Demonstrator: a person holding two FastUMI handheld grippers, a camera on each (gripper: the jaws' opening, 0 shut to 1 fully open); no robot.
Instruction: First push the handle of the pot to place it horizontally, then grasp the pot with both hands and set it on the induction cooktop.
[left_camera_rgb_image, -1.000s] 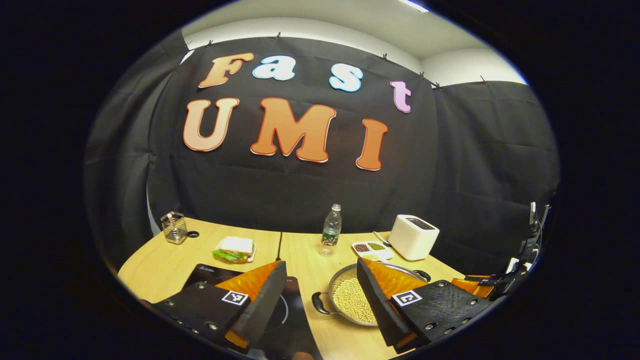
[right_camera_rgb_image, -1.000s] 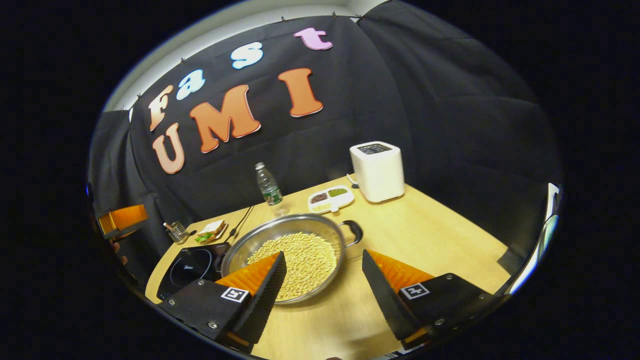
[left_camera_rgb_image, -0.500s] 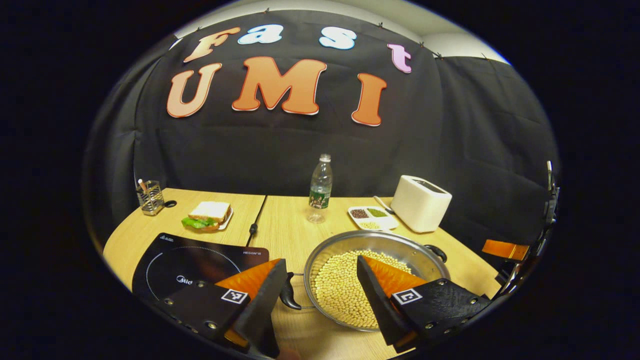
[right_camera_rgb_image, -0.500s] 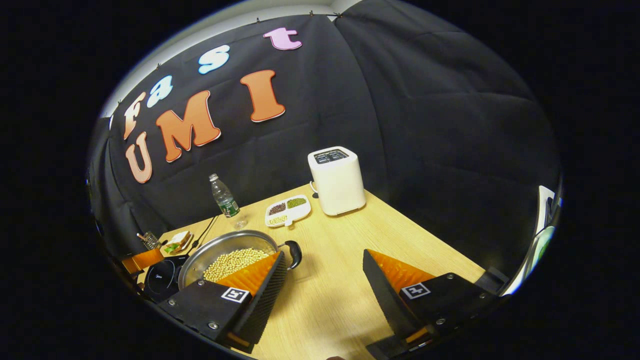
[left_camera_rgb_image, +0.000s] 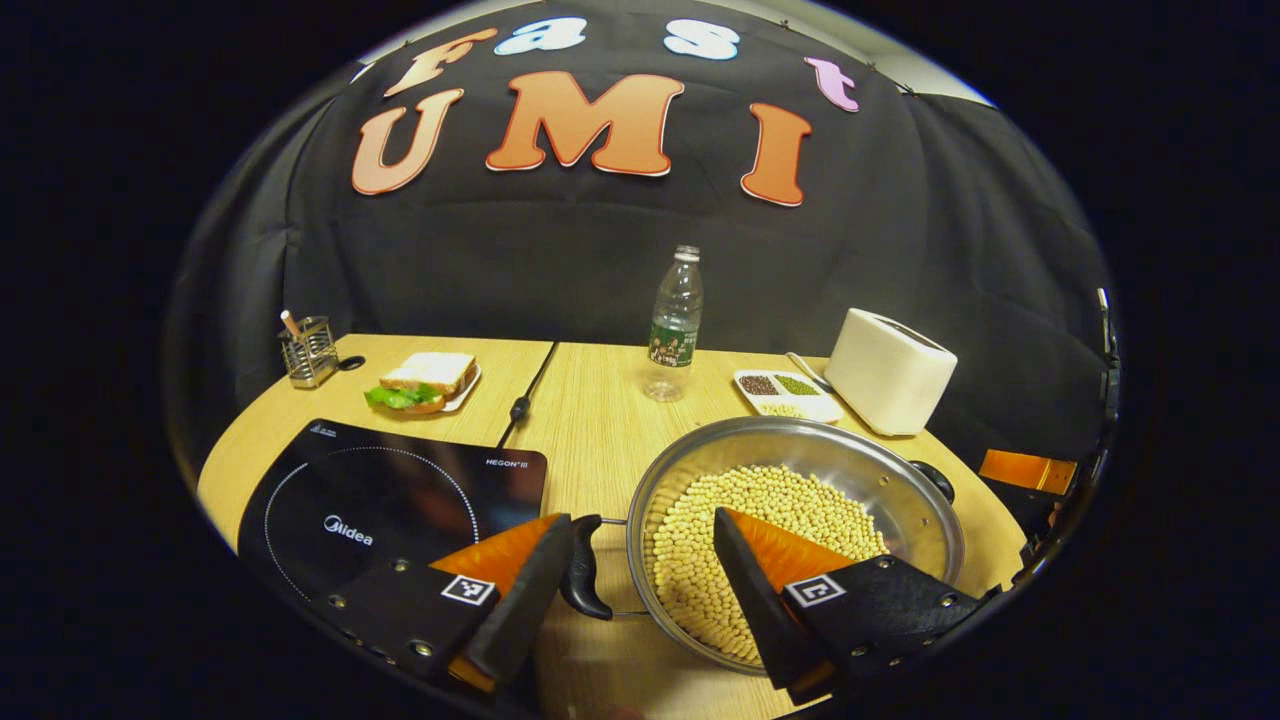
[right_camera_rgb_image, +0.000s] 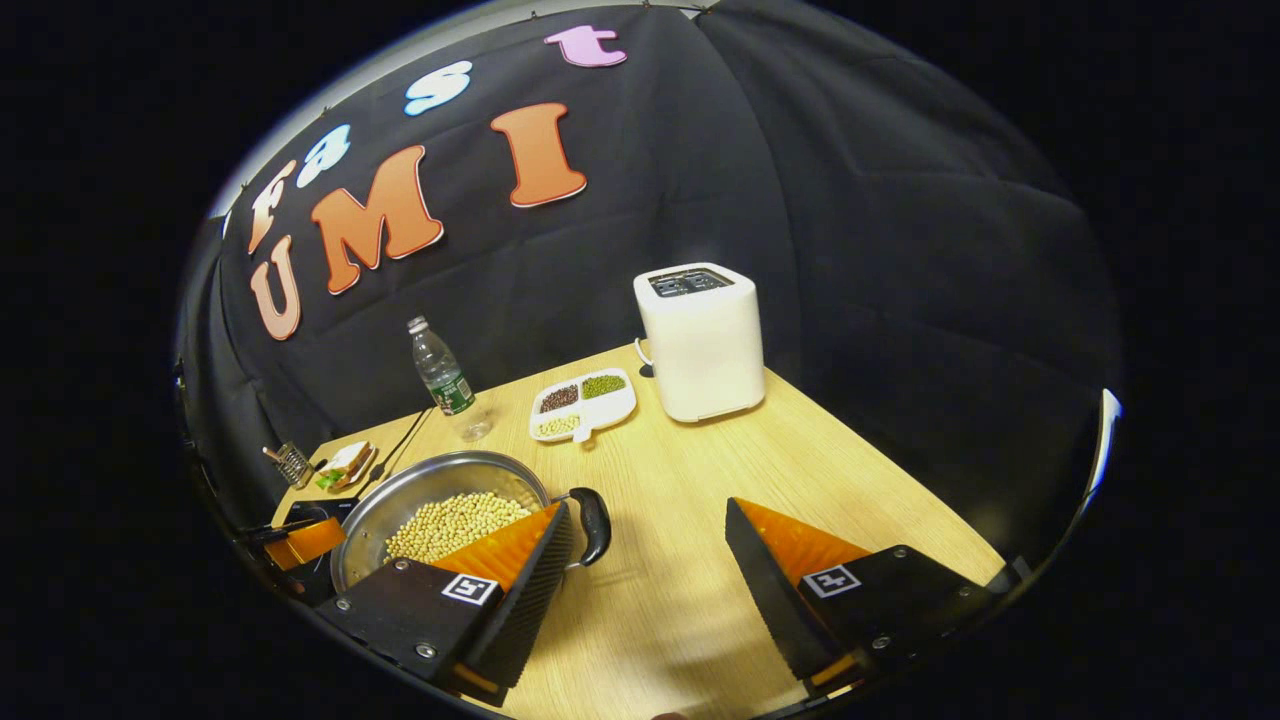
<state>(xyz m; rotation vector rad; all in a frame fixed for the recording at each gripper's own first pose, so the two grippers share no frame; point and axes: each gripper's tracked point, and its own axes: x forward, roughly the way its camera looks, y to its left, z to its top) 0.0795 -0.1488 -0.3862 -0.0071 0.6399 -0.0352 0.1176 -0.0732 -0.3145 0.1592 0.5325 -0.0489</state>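
The wide steel pot of pale beans sits on the wooden surface, just right of the black induction cooktop. The left hand-held gripper gapes around its left black handle; the right hand-held gripper gapes beside its right handle, both holding nothing.

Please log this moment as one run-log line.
left claw: open, straddling pot handle | right claw: open, beside other handle | pot: on table

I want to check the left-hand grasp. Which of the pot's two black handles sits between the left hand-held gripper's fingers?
The handle on the induction cooktop side; the other handle is toward the toaster.
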